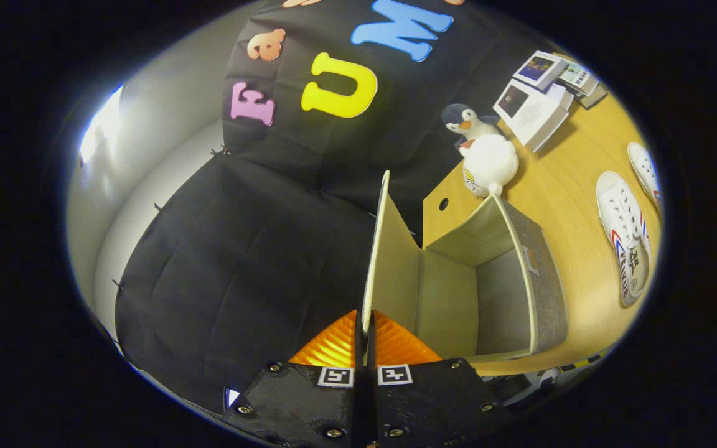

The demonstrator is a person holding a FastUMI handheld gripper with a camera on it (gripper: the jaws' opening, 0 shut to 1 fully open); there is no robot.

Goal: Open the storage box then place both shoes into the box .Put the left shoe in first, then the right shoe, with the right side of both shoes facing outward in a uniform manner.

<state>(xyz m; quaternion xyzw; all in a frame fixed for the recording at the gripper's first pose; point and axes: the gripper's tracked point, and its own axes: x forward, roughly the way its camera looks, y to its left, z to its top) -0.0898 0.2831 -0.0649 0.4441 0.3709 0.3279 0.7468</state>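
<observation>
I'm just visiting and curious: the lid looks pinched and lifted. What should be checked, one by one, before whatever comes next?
1. Grip on the lid: both fingers of the gripper press its edge. Ok.
2. Lid swung clear of the opening: it stands up beside the storage box. Ok.
3. Box interior free for shoes: the part in view is bare. Ok.
4. Both shoes within sight: one white sneaker lies on the wooden table beyond the box, the second sneaker past it. Ok.
5. Which shoe is the left one: cannot tell.
6. Will the lid stay open once released: cannot tell.
</observation>
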